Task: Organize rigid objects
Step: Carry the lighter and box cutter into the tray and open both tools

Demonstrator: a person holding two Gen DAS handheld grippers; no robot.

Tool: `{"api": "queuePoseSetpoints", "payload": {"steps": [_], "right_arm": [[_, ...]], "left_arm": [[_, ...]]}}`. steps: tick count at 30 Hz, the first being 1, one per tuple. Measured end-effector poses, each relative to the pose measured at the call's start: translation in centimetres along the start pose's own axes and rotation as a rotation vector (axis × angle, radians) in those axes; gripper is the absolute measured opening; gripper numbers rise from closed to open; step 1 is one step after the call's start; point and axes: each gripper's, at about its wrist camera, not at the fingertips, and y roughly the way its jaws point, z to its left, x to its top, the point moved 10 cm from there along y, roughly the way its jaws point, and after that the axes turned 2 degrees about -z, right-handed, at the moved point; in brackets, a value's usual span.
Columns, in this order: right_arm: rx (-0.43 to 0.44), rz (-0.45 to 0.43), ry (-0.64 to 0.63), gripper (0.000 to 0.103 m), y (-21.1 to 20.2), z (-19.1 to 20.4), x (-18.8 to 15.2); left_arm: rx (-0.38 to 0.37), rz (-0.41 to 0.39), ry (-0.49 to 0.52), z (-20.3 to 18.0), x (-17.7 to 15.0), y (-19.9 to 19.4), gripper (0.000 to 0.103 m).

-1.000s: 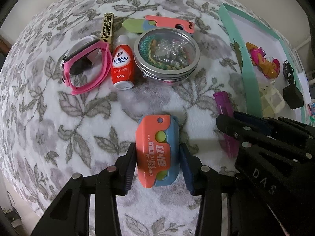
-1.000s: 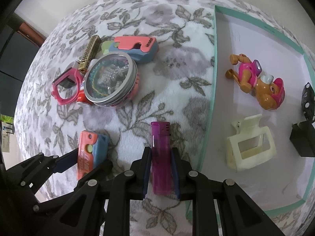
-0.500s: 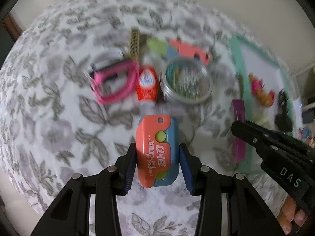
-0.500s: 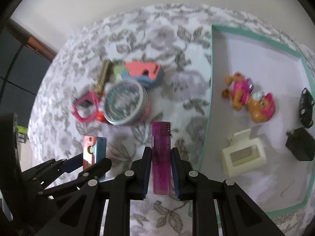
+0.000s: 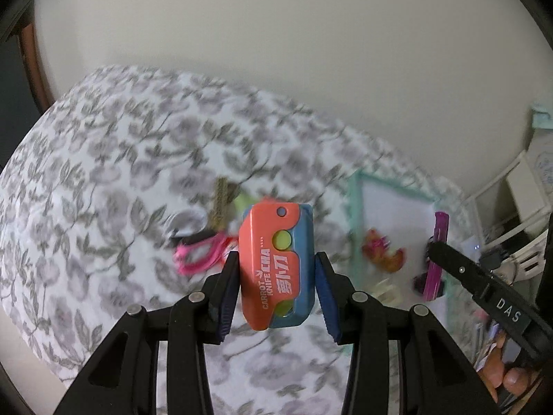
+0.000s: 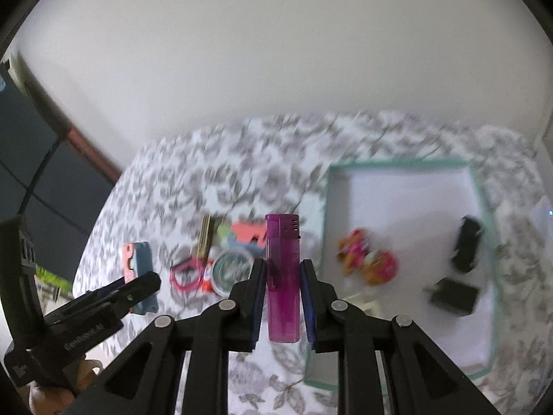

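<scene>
Left tongs (image 5: 276,273) clamp the toy knife (image 5: 278,269) by its long sides, and right tongs (image 6: 283,276) are closed on the purple lighter (image 6: 282,276) the same way, so each piece hangs lengthwise between the pads, clear of the floral counter (image 5: 103,207). Both loads are held above the cloth, probably for carrying right to the green-rimmed tray (image 6: 482,207), which holds a toy dog (image 6: 368,263), two black items and a pale clip. The left view shows the knife's printed face and the right tongs with the lighter in front of the tray. Only the right view shows the whole tray floor, free at its far end, and the unsorted cluster left of it: a tin (image 6: 232,269), a pink frame (image 6: 186,273), a second knife.
</scene>
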Motion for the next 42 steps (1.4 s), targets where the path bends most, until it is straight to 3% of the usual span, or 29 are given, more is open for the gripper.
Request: {"api": "queuePoseSetpoints", "payload": {"steps": [10, 16, 27, 30, 42], "right_arm": [[-0.133, -0.179, 0.108, 0.021, -5.4, -7.1, 4.4], [-0.198, -0.194, 0.152, 0.021, -4.8, -10.1, 5.1], [-0.236, -0.154, 0.182, 0.021, 0.8, -13.1, 4.8], [-0.240, -0.139, 0.194, 0.021, 2.7, -14.3, 4.2], [-0.291, -0.029, 0.241, 0.021, 6.8, -17.2, 1.0]], "left_arm": [[-0.124, -0.041, 0.106, -11.1, 2.7, 1.9, 0.044], [-0.175, -0.068, 0.141, -14.6, 2.6, 5.4, 0.044], [-0.161, -0.112, 0.201, -16.6, 2.7, 12.5, 0.044], [-0.144, -0.085, 0.205, -16.8, 2.4, 14.7, 0.044], [-0.114, -0.068, 0.219, -16.2, 0.9, 18.0, 0.044]]}}
